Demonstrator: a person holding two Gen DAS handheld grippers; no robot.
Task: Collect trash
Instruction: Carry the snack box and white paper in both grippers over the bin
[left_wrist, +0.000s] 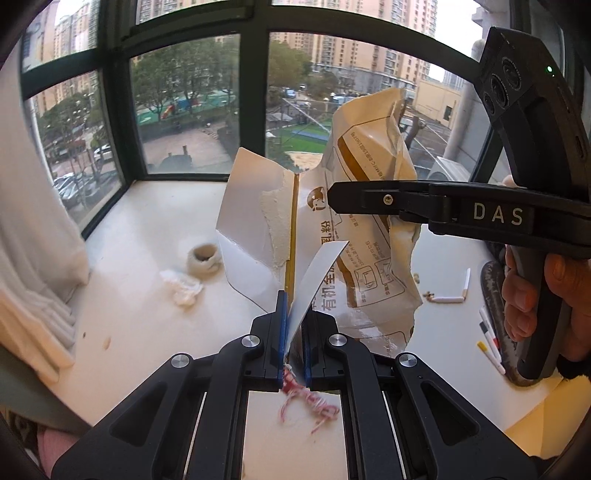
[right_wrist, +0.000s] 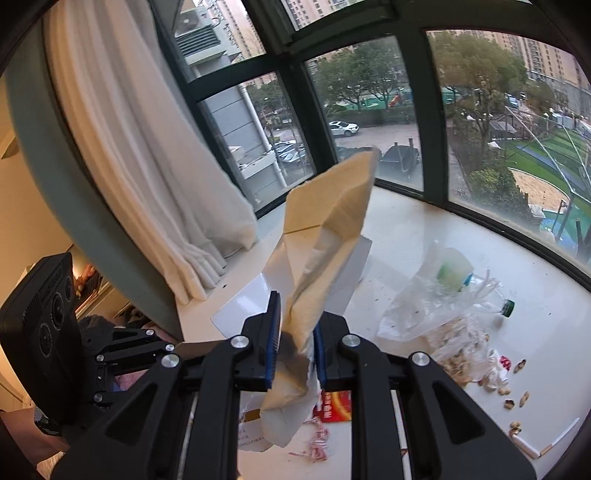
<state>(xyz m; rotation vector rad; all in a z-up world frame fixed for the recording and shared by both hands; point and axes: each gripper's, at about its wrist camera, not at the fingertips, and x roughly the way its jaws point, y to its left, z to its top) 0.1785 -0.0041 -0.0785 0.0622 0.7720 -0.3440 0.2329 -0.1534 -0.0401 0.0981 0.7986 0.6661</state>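
Observation:
A torn beige milk-powder carton (left_wrist: 369, 236) with Chinese print is held up above the white window sill (left_wrist: 147, 258). My left gripper (left_wrist: 293, 332) is shut on its white lower flap. My right gripper (right_wrist: 297, 343) is shut on the carton's crumpled beige upper part (right_wrist: 332, 236); it reaches in from the right in the left wrist view (left_wrist: 332, 201). A crumpled white tissue (left_wrist: 183, 286) and a small paper roll (left_wrist: 203, 258) lie on the sill at the left.
On the sill lie a clear plastic bag with a bottle (right_wrist: 450, 291), nut shells (right_wrist: 517, 398), cigarettes (left_wrist: 448, 299), red-white string (left_wrist: 310, 402), a red wrapper (right_wrist: 334, 404) and pens (left_wrist: 491, 343). A white curtain (right_wrist: 147, 166) hangs left; window glass behind.

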